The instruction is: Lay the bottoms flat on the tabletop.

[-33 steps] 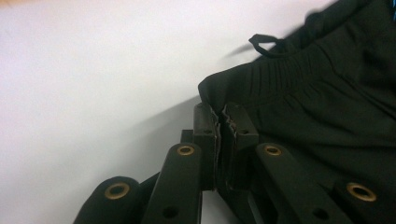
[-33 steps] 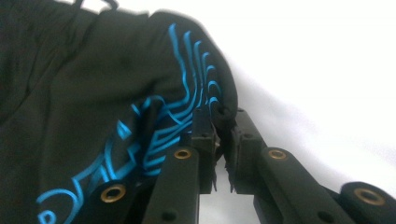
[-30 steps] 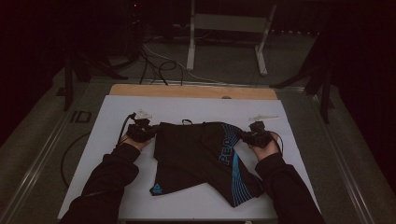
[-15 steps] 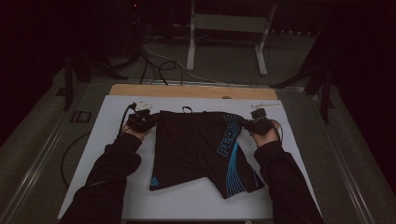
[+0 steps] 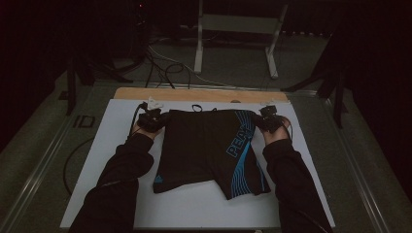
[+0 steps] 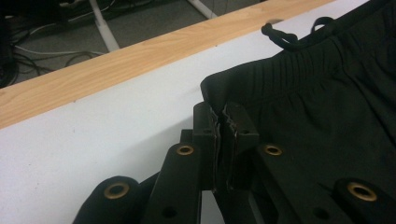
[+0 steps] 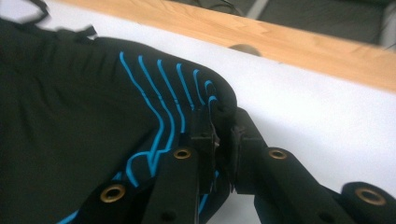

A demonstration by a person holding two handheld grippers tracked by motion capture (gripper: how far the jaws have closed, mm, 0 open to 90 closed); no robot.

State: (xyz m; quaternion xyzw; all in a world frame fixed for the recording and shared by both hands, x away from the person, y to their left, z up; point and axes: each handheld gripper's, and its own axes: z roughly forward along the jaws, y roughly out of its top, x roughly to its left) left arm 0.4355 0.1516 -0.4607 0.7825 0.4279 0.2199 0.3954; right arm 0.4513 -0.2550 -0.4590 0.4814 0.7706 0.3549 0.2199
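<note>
A: Item one?
B: Black shorts with blue stripes, spread flat on the white bench, waistband toward the wooden edge.
A: Grippers?
B: Left gripper, fingers clamped on one waistband corner; right gripper, likewise on the other.

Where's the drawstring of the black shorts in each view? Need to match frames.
High view: drawstring at the waistband's middle, top centre, on the white board.
Left gripper view: top right, beyond the closed claw.
Right gripper view: top left corner.
Shared landmark: wooden strip behind it.
</note>
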